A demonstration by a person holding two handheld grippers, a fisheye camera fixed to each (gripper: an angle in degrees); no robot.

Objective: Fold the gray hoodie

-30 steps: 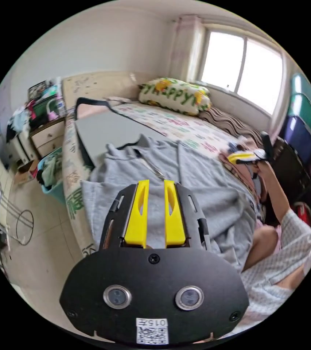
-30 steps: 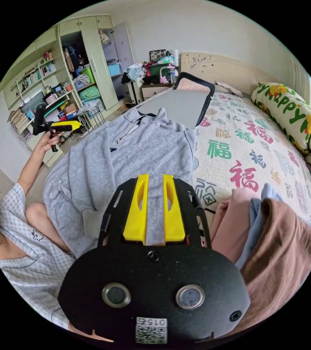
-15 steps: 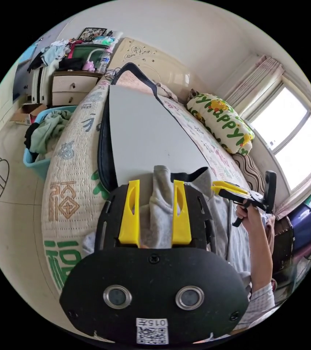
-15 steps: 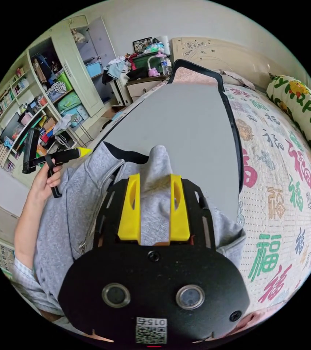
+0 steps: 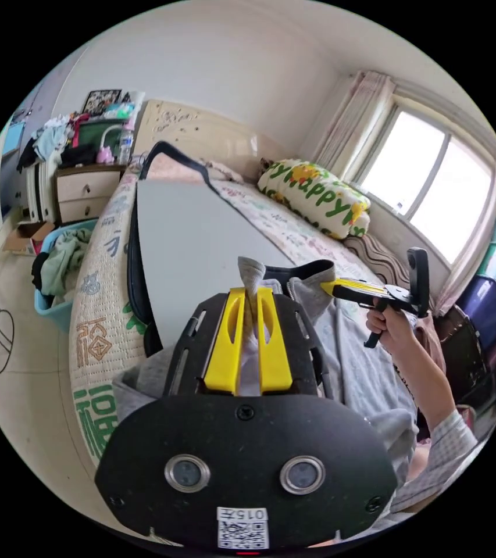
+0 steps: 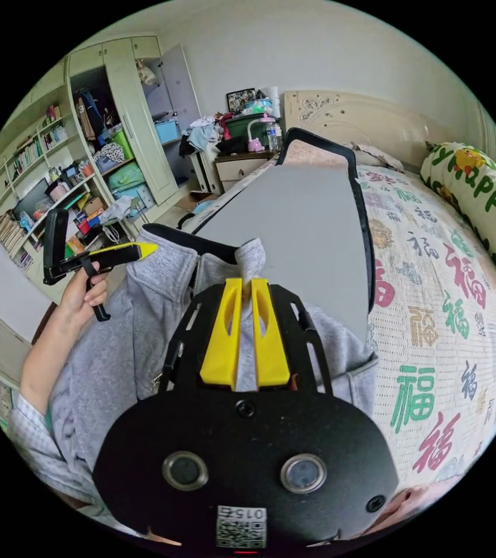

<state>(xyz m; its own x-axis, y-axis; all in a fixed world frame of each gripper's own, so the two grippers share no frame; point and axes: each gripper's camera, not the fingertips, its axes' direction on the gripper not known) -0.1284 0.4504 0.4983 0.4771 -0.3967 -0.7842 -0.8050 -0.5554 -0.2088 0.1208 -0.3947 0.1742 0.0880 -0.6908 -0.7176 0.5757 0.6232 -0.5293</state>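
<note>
One hoodie [image 5: 352, 360], gray, lies on the bed [image 6: 434, 325] with its collar end overlapping the near edge of one gray board [image 5: 195, 250]. The board lies flat on the bed and serves as the landmark below.

Two grippers are in use. The left gripper [image 5: 249, 293] is clenched on a peak of hoodie fabric at the near edge of the board; both yellow jaws press the cloth, which sticks up between their tips. The right gripper [image 6: 246, 286] likewise grasps a peak of hoodie fabric at the near edge of the board, jaws pressed on the cloth. In the left gripper view the right gripper [image 5: 341, 286] shows just right of the board's near corner, above the hoodie, held by a hand [image 5: 384, 325]. In the right gripper view the left gripper [image 6: 137, 251] shows left of the board, held by a hand [image 6: 82, 290].

One pillow [image 5: 311, 195] lies beyond the far right side of the board. One nightstand [image 5: 82, 192] stands beyond the board's far left corner, off the bed. One blue basket [image 5: 64, 273] of clothes stands on the floor, left of the board. One wardrobe [image 6: 137, 116] and one shelf unit [image 6: 38, 168] stand farther left of the board.

Change from 0.5 s ago: both pairs of jaws stood apart around the fabric peaks; both pairs now pinch them.
</note>
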